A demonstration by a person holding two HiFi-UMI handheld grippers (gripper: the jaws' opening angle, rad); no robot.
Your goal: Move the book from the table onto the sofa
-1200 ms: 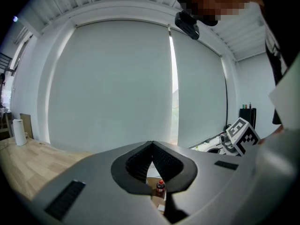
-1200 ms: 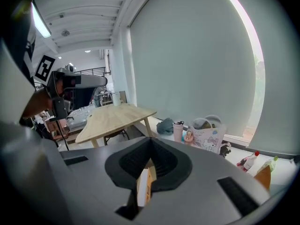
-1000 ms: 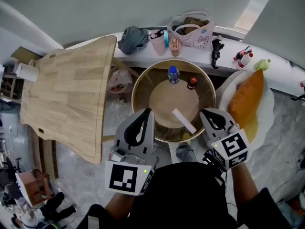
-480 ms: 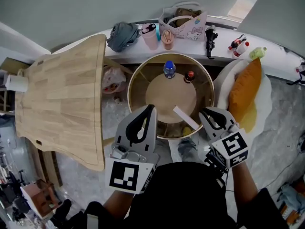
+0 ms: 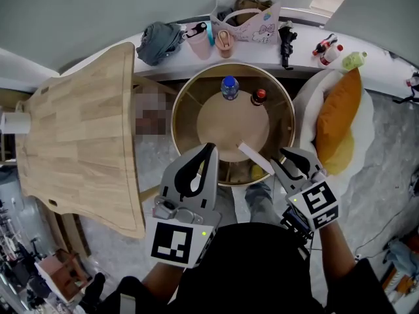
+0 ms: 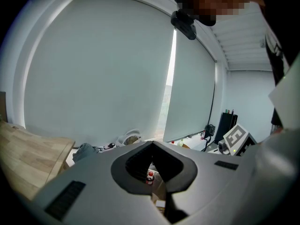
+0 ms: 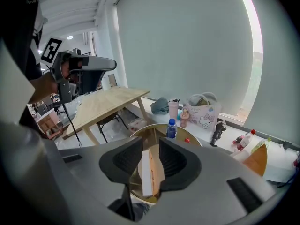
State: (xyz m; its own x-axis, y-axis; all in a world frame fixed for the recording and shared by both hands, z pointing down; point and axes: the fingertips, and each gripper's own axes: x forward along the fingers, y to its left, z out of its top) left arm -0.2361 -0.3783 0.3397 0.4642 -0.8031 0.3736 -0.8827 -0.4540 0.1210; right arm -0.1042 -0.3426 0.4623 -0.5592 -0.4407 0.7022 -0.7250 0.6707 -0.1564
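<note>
- Wood, pale: large rectangular tabletop [image 5: 72, 129], far left.
- Round rimmed tabletop [image 5: 226, 123], centre, beside the sofa.
- White sofa [image 5: 368, 110], right, with an orange cushion [image 5: 337, 120] lying on it.
- Left claw [image 5: 208, 148] [image 6: 151, 144]: jaws together, nothing between them, near the round rim.
- Right claw [image 5: 288, 156] [image 7: 151, 146]: jaws apart, just been opening; the book shows in the gap, unpressed.
- Book [image 5: 255, 159] [image 7: 149, 172]: thin, white-edged, on the round tabletop's near side.
- Blue-capped bottle [image 5: 229, 87]: far side of the round tabletop.

The desk's [image 5: 216, 120] middle is left open; its far rim is blocked by a water bottle [image 5: 229, 87] at 12 o'clock and a red-capped bottle [image 5: 259, 97] at 1.
</note>
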